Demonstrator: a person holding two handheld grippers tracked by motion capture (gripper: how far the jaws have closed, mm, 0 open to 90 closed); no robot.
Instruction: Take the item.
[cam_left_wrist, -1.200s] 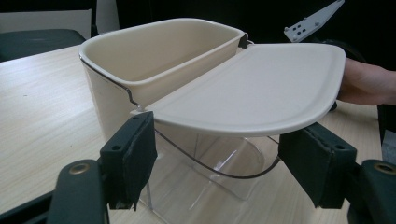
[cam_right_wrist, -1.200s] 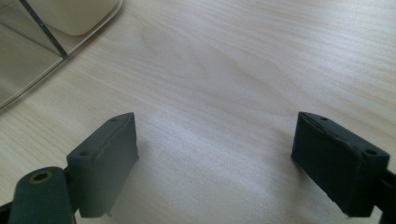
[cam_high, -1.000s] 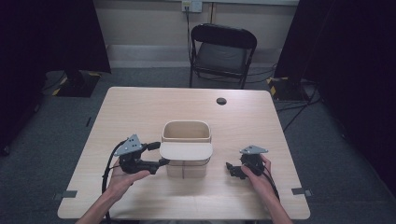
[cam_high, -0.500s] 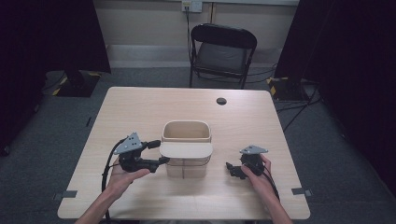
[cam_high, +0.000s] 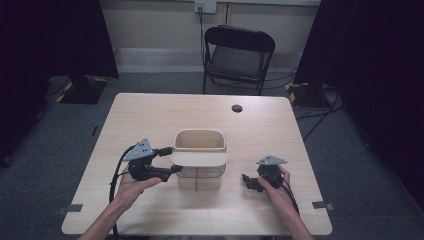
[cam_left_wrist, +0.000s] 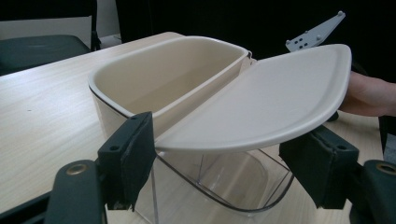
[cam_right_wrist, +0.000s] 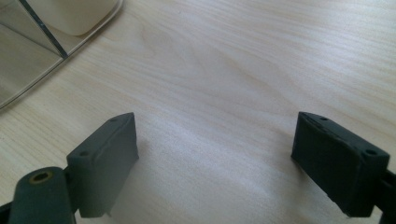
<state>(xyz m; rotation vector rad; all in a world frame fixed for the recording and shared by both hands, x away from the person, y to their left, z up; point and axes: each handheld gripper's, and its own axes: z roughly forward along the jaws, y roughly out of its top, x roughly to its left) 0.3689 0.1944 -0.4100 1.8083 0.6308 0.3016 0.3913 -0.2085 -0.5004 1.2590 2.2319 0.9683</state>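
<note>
Little has shifted since the earlier frames: the left hand-held gripper (cam_high: 172, 169) keeps its place at the container's near left corner, and the right hand-held gripper (cam_high: 248, 181) still rests on the pale wood-grain counter (cam_high: 150, 115); both seem nudged only a touch.

Task thing: a cream plastic bin with a clear lower shell (cam_high: 199, 162), standing directly ahead of the left hand-held gripper and well to the left of the right one. Its flat cream plastic lid (cam_high: 199, 159) lies across the near half of the rim, leaving the far half open.

Left gripper view: jaws spread wide, one on each side of the lid's (cam_left_wrist: 261, 105) near edge, lid slightly tilted above the bin's rim (cam_left_wrist: 154, 60). Whether the pads actually touch the lid I cannot tell; nothing looks clamped.

Right gripper view: jaws wide open over bare counter (cam_right_wrist: 243, 65), holding nothing; a corner of the clear shell (cam_right_wrist: 28, 60) sits ahead and to its left.

Judgement: the step is taking hold of the lid. To do it well:
- centre the lid edge between the pads before closing
- close slowly; the lid is thin and smooth and may slip or tip
- keep the wrist level so the lid does not lever the light bin over
- bring the right hand-held gripper in to steady the bin's wall if it starts sliding
</note>
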